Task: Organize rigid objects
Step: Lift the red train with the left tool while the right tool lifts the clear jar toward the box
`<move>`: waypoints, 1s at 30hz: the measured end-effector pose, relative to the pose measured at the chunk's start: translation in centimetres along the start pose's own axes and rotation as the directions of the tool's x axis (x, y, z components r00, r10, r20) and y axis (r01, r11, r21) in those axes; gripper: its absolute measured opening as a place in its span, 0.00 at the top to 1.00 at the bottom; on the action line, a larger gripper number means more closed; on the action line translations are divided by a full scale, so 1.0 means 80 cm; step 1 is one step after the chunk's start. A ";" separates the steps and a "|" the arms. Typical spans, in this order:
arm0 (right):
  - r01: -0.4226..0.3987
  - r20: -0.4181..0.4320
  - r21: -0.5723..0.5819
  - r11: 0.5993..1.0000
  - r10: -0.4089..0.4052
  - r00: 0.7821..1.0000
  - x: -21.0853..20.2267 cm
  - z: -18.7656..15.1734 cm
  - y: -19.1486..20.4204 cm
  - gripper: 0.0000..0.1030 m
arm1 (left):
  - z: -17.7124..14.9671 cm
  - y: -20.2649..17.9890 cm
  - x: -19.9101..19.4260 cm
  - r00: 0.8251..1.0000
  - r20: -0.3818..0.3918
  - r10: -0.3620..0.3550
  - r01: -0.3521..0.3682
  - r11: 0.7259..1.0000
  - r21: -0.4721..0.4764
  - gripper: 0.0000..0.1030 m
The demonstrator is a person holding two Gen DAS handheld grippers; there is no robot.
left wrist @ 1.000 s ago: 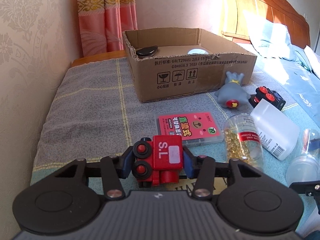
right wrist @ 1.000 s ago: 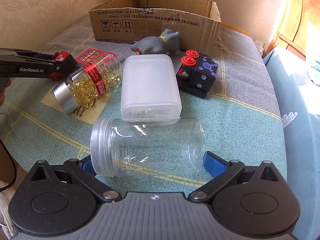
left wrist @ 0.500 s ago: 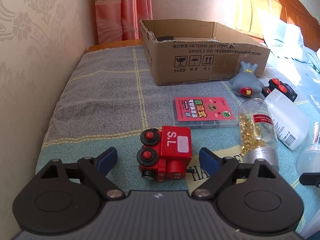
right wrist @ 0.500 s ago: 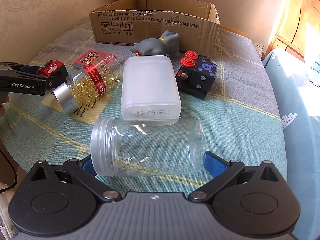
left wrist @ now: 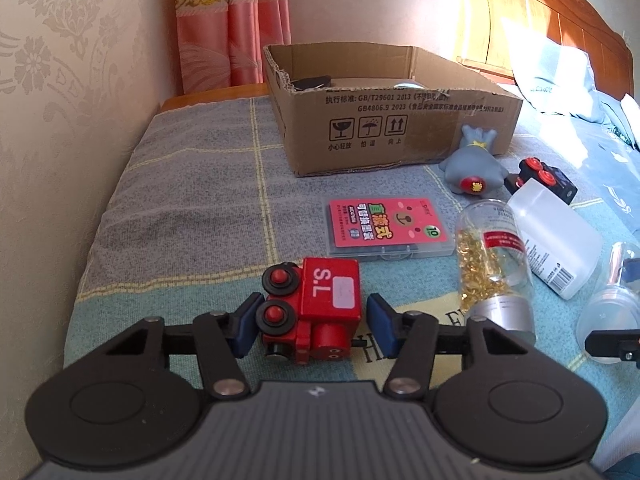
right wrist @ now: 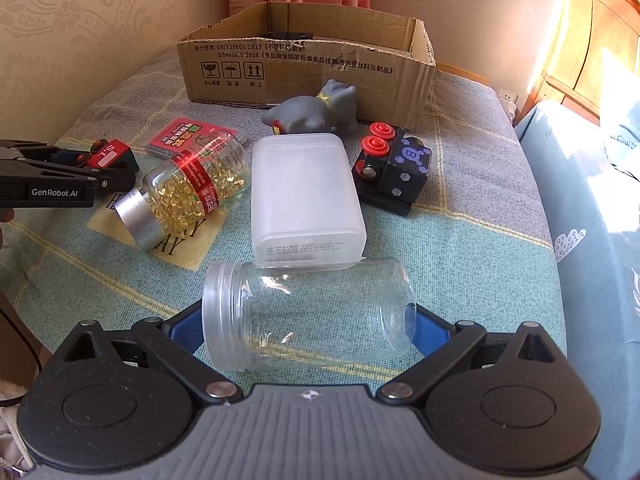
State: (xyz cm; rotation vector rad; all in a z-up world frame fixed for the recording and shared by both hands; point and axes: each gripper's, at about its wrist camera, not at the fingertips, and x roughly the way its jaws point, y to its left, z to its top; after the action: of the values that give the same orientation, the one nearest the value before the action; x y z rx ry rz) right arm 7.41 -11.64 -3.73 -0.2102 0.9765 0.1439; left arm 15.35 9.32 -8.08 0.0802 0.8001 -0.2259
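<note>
Toy train (left wrist: 316, 312), red, sits low centre in the left view between the left tongs (left wrist: 312, 322), which have just been closing, right pad apart. Only the right view shows the right tongs (right wrist: 308, 330) straddling a clear jar (right wrist: 308, 314); grip unclear.

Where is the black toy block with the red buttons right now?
In the right wrist view the black toy block sits right of the frosted white container, just before the cardboard box, beside the grey toy.

Red toy train (left wrist: 320, 312) lettered white, blue-padded black tongs (left wrist: 312, 326), brown cardboard box (left wrist: 400, 128), pink curtain (left wrist: 232, 28)
</note>
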 end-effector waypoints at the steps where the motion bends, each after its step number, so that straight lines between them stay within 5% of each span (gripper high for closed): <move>1: 0.005 0.002 -0.002 1.000 -0.005 1.000 -0.001 0.001 0.000 0.02 | 0.000 0.000 0.000 1.000 -0.001 0.000 0.000 1.000 0.002 0.46; 30: -0.011 0.016 -0.050 0.999 0.012 1.000 -0.030 0.021 -0.009 0.07 | 0.025 -0.005 -0.033 1.000 0.021 -0.020 0.020 0.999 0.037 0.53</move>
State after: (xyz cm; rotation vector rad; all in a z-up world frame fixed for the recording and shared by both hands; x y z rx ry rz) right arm 7.58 -12.01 -0.77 -0.2491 0.9583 0.1802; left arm 14.88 9.06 -4.76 0.1042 0.7755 -0.2599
